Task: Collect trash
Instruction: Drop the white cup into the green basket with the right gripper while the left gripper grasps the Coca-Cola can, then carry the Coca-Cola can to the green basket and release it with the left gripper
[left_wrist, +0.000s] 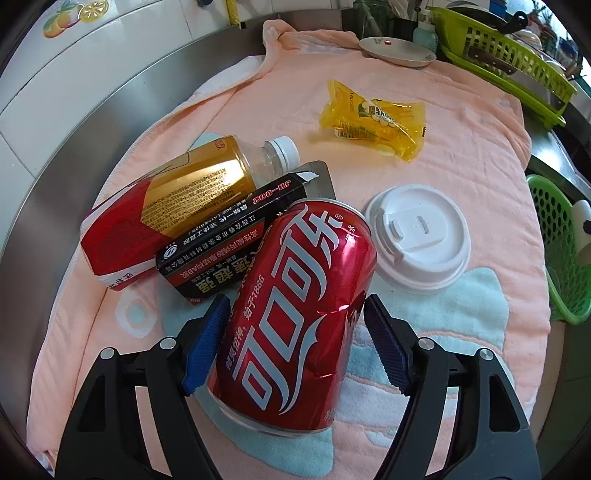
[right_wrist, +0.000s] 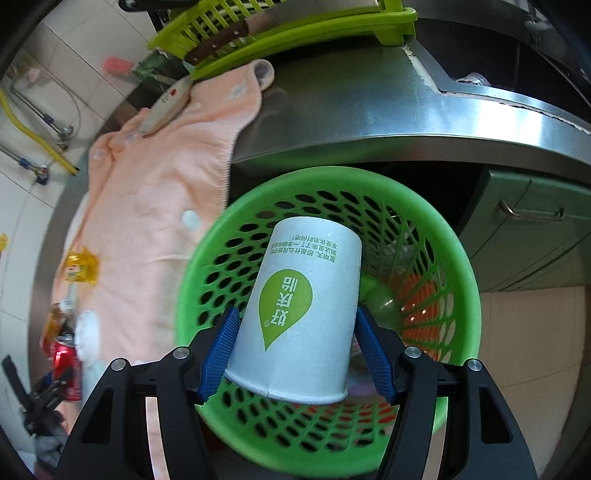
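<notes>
In the left wrist view my left gripper (left_wrist: 295, 332) is around a dented red cola can (left_wrist: 295, 314) lying on the pink towel (left_wrist: 424, 155). Its left pad touches the can; the right pad (left_wrist: 384, 343) stands a little off it. Behind the can lie a black carton (left_wrist: 229, 243) and a bottle with a gold and red label (left_wrist: 173, 206). A white cup lid (left_wrist: 419, 238) and a yellow wrapper (left_wrist: 373, 120) lie further right. In the right wrist view my right gripper (right_wrist: 295, 347) is shut on a white paper cup (right_wrist: 299, 314), held over the green mesh basket (right_wrist: 207, 258).
The green basket (left_wrist: 557, 251) stands off the towel's right edge below the steel counter (right_wrist: 351, 110). A lime dish rack (left_wrist: 506, 55) and a plate (left_wrist: 399, 51) are at the back. A cabinet with a handle (right_wrist: 532, 214) is to the right of the basket.
</notes>
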